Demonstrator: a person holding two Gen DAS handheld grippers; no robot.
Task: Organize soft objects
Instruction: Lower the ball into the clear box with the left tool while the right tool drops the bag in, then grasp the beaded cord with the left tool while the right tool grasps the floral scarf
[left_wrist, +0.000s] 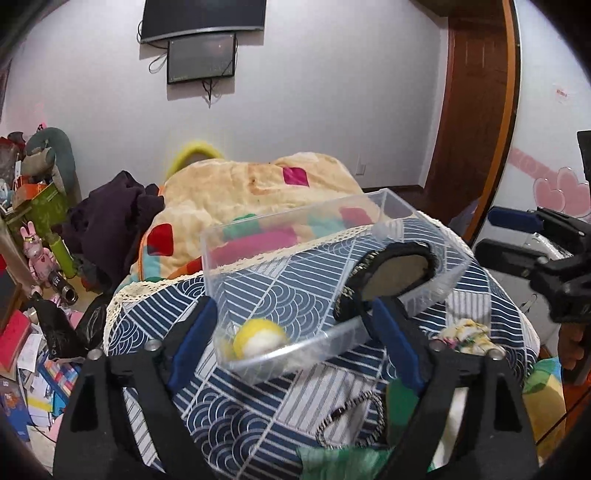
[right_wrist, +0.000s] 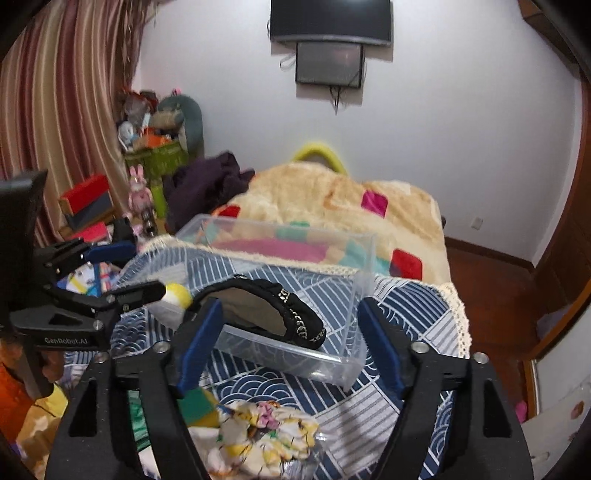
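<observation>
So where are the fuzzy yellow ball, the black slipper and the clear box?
yellow ball (left_wrist: 258, 338), left wrist view, its front.
black slipper (right_wrist: 295, 314), right wrist view, its chain-trimmed upper.
clear box (right_wrist: 364, 258), right wrist view, right wall.

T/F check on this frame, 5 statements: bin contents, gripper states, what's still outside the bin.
1. The clear plastic bin holds a black shoe. True.
2. A yellow and white ball lies outside the bin, on the blue patterned cloth. False: it sits inside the bin, at a corner.
3. The right gripper is shut on the shoe. False: its jaws are open and grip nothing.
4. A floral fabric piece lies outside the bin, on the cloth. True.
5. The left gripper is open. True.
</observation>
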